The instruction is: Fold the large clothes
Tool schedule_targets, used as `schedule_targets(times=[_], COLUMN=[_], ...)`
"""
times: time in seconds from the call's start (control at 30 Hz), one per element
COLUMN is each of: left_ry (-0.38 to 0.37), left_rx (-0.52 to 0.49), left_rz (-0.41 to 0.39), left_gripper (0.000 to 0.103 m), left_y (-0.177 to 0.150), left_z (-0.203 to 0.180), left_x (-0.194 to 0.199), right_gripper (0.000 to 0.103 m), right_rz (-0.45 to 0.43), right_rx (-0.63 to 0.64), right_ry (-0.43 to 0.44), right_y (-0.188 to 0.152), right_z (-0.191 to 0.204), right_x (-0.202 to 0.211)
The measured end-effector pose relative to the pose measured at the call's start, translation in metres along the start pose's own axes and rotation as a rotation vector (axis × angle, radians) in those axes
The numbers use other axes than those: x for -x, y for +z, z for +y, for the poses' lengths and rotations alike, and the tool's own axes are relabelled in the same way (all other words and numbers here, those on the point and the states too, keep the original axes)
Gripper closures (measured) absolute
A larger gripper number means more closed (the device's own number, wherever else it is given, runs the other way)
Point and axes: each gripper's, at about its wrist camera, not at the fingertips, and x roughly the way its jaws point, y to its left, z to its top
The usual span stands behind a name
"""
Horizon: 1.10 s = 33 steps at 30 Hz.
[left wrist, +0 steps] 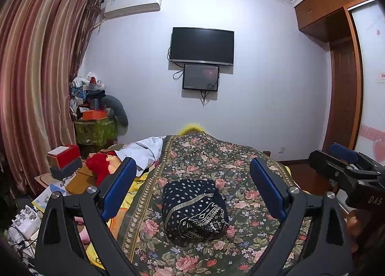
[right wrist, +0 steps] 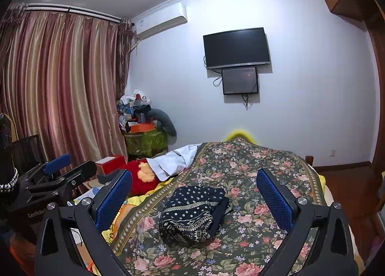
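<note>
A dark navy garment with white dots and a geometric border (left wrist: 193, 211) (right wrist: 192, 214) lies folded into a compact bundle on the floral bedspread (left wrist: 240, 162) (right wrist: 264, 162). My left gripper (left wrist: 192, 179) hovers above and in front of the bundle, open, with nothing between its blue pads. Likewise my right gripper (right wrist: 195, 189) stands open and holds nothing, raised over the bundle. Each gripper shows at the edge of the other's view: the right gripper (left wrist: 346, 165) at the far right, the left gripper (right wrist: 60, 170) at the far left.
A white cloth (left wrist: 144, 153) and a red plush toy (left wrist: 98, 167) lie on the bed's left side. Boxes and clutter (left wrist: 65, 162) crowd the floor by the curtain (left wrist: 36, 83). A wardrobe (left wrist: 336, 35) stands at the right; a TV (left wrist: 202, 46) hangs on the far wall.
</note>
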Motion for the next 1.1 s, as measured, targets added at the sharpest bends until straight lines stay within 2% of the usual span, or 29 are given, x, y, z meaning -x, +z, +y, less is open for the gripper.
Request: schedule_targets(times=[0.47, 1.1], left_ry=[0.001, -0.040], left_rx=[-0.015, -0.032], left_rz=[0.004, 0.020], left_gripper=[0.007, 0.007], left_y=[-0.0023, -0.0018], left_z=[-0.0036, -0.0052], left_x=[-0.0020, -0.0024], right_gripper=[0.000, 0.000], right_rz=[-0.002, -0.018], right_rx=[-0.002, -0.010], right_ry=[0.000, -0.020], right_y=[0.0006, 0.0048], right_z=[-0.0027, 0.0065], right_x=[0.0006, 0.0016])
